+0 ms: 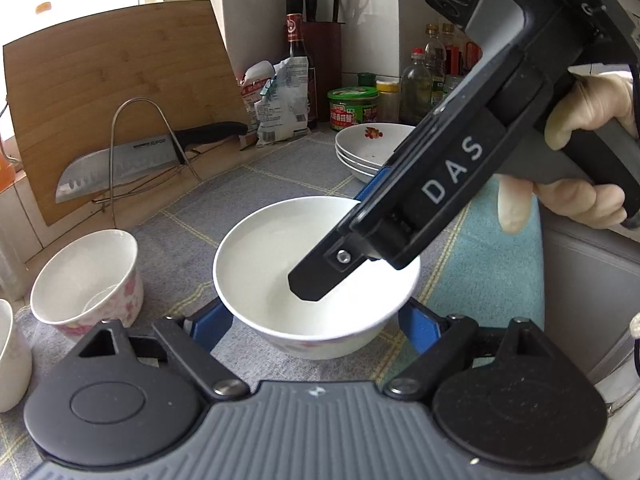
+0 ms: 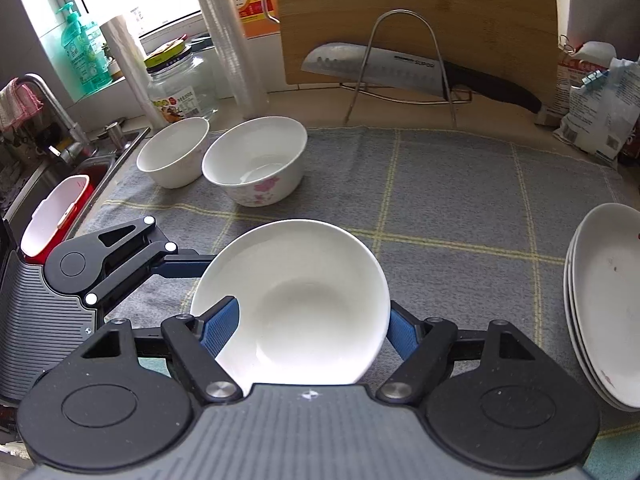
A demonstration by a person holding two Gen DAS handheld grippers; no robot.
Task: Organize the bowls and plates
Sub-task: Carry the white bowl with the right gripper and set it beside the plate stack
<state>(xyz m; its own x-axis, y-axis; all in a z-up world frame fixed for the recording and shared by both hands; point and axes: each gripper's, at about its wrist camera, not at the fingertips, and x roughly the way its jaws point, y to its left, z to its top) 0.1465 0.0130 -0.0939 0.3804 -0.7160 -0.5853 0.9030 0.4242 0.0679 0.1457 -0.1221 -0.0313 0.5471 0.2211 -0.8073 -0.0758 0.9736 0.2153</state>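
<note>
A white bowl (image 1: 280,264) (image 2: 304,304) sits on the grey checked cloth (image 2: 460,208). My left gripper (image 1: 316,328) straddles its near wall, one blue finger (image 1: 212,326) on each side, jaws wide. My right gripper (image 2: 308,332) reaches over its rim, with one finger (image 2: 220,328) inside the bowl and the other (image 2: 402,332) outside. It shows in the left wrist view (image 1: 352,240) too. Whether either grips the bowl is unclear. A floral bowl (image 2: 256,160) (image 1: 86,280) and a plain white bowl (image 2: 174,150) stand further left. A stack of plates (image 2: 604,300) (image 1: 368,148) lies right.
A bamboo cutting board (image 2: 420,16) and a knife (image 2: 400,66) on a wire rack (image 2: 404,60) stand at the back. Jars, bottles and bags (image 1: 280,96) line the wall. A sink with a tap (image 2: 48,120) lies left. A teal cloth (image 1: 492,264) lies right.
</note>
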